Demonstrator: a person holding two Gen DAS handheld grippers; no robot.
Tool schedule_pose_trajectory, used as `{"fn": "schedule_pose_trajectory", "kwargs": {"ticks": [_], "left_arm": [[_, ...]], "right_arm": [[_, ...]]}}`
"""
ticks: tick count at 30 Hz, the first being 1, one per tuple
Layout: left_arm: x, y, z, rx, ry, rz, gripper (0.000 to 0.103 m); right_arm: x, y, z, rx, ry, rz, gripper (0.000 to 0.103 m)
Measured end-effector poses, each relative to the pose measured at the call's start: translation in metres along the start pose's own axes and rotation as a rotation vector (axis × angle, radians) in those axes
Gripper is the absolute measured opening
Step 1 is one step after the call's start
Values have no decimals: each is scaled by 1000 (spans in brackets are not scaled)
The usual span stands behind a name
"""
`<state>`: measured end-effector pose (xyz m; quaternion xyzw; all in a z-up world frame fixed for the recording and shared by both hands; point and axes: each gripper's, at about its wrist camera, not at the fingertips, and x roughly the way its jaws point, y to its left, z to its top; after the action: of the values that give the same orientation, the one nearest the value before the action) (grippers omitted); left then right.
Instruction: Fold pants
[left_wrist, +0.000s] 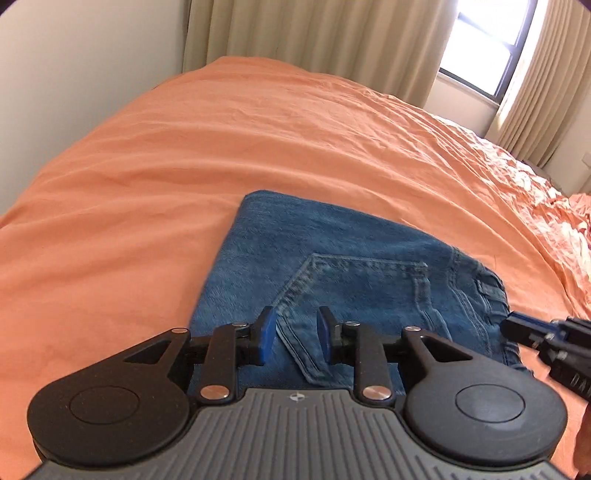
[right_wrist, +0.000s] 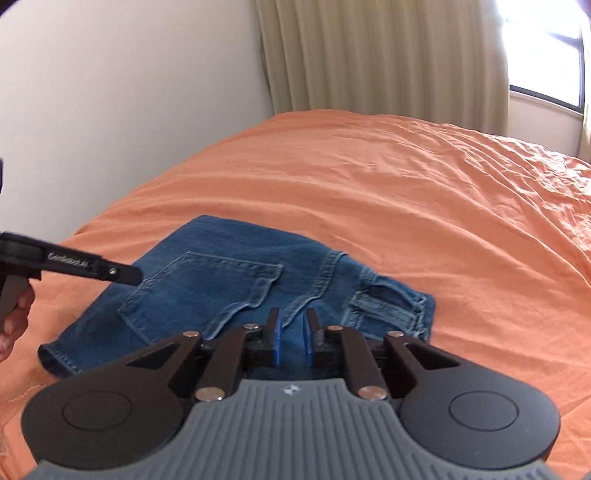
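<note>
Progress: jeans (left_wrist: 332, 266) are lying in a compact folded bundle on the bed (left_wrist: 184, 155), back pocket (left_wrist: 354, 284) facing up; judging by that shape, the folding is looking nearly done, with perhaps a last squaring or pressing left.
Left claw (left_wrist: 297, 332): it is hovering over the near edge of the jeans with its blue pads (left_wrist: 268, 330) standing a little apart, gripping nothing; the pocket corner is showing between and beyond them.
Right claw (right_wrist: 291, 332): its pads are standing a narrow gap apart, nothing pinched; the denim is lying just beyond the tips, with the waistband (right_wrist: 391, 306) to its right.
Neighbours: each claw is showing at the edge of the other's view, both close over the same bundle, so they could be crowding each other.
Loose end: a hem corner (right_wrist: 55, 356) is poking out at the near left of the right claw.
Beyond: orange sheet is running wrinkled and bare ahead of both claws, nothing blocking.
Farthest: curtains (left_wrist: 314, 37), window (left_wrist: 484, 48).
</note>
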<state>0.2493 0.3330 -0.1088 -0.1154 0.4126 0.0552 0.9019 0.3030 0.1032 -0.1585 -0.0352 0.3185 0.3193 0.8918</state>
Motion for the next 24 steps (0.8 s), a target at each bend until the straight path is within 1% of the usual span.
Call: {"fn": "schedule_pose_trajectory", "kwargs": {"ticks": [3,5,7,9,11,12,13,16,18,19,20,21,22,23,24], "left_arm": [[-12,-12,-10,26,5,-10,30],[-22,-19,-15,48,6,-1,30],[-29,-24,-20,52,19,-8,30],[-35,-25,-22,47,26,-8,30],[-44,-27,-21,36,21,-1,30],[-52,-28,-20,31,14,0,30],[-60,-29,-19,29,4,-3,30],[-94,-36,-12,70,-36,-23,30],[-118,-42,-7,104,-77,-14,30],[-130,-46,-5,118,-96,-2,30],[-143,-50,-2,128,-120,12,31],[-154,-53,-1,136,-144,28,32],[-166,-58,0,153,-176,47,33],[-179,-64,-1,176,-214,64,37],[-191,-69,-2,192,-250,77,52]], "right_arm": [[13,11,-19,-2,49,-19,9],[22,9,-30,36,75,-19,8],[29,6,-35,65,96,-19,8],[35,8,-32,57,123,-32,8],[34,10,-20,54,157,-41,8],[30,11,-14,58,160,-39,8],[23,11,-8,62,157,-30,10],[-17,15,7,56,102,14,29],[-52,23,17,11,61,36,31],[-71,27,23,-15,36,37,35],[-89,31,28,-34,9,39,46],[-107,35,33,-50,-19,45,52],[-125,39,38,-63,-54,58,61],[-142,41,39,-71,-90,70,69],[-162,45,41,-80,-130,84,73]]}}
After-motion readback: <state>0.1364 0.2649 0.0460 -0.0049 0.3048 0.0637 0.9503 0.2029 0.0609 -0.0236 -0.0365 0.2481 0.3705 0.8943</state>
